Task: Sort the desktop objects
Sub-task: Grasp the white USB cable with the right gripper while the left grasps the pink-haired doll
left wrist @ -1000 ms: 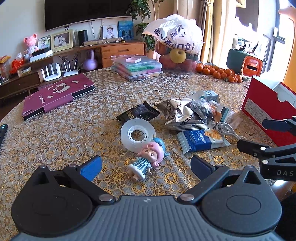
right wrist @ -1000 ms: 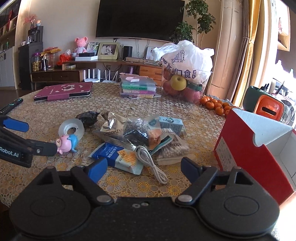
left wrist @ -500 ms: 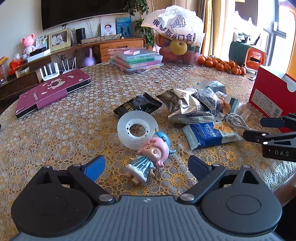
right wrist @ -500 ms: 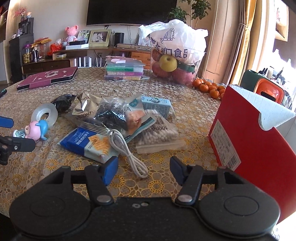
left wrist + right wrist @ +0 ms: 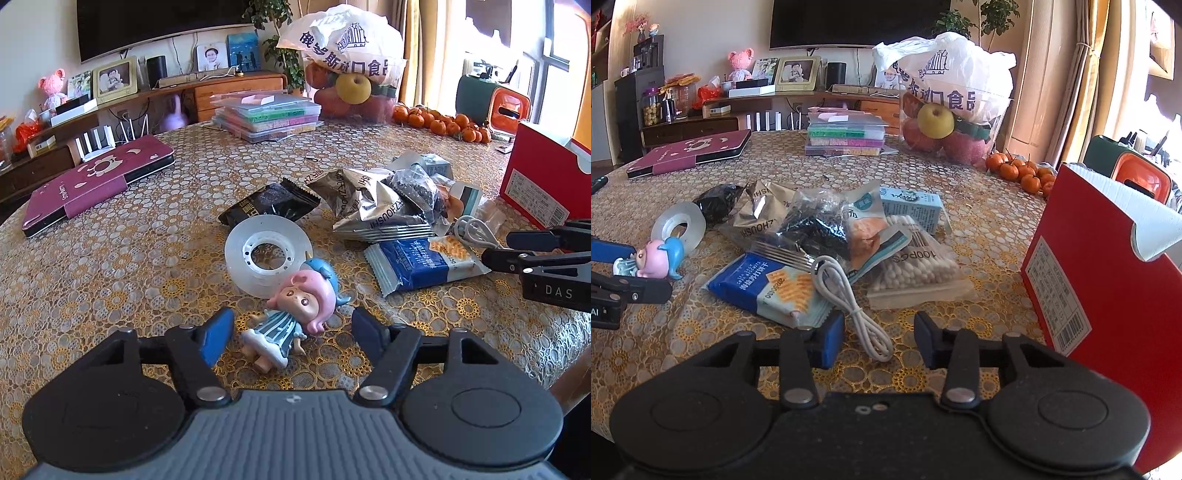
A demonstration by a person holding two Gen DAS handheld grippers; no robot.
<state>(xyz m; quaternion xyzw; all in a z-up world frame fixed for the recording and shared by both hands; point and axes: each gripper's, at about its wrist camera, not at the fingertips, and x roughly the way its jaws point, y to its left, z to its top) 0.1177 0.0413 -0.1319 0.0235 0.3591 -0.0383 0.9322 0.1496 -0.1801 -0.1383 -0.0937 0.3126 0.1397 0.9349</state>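
The left tool (image 5: 291, 330) hangs low over the bench (image 5: 110, 266) with its two fingers spread wide, one on each side of a small doll figurine (image 5: 291, 314). The doll has pink hair, a blue cap and a striped blue dress, and lies on its back between the fingers; neither finger touches it. Just beyond the doll's head a clear tape roll (image 5: 267, 254) lies flat, touching the doll. Behind the roll sits a black snack packet (image 5: 269, 205).

The right tool (image 5: 879, 339) also has its fingers spread, holding nothing. Between its fingertips runs the end of a coiled white cable (image 5: 846, 295), which lies across a blue and white snack packet (image 5: 768, 290). Beyond these is a loose heap: a crumpled silver packet (image 5: 761, 218), a clear bag of dark contents (image 5: 816, 221), a bag of cotton swabs (image 5: 916, 262) and a small pale blue carton (image 5: 912, 210).

To the right of the heap stands an open red box (image 5: 1108, 295). Farther back on the bench are a maroon tablet case (image 5: 690, 151), a stack of clear plastic cases (image 5: 846, 134), a white bag of fruit (image 5: 945, 99) and a cluster of small oranges (image 5: 1019, 171).
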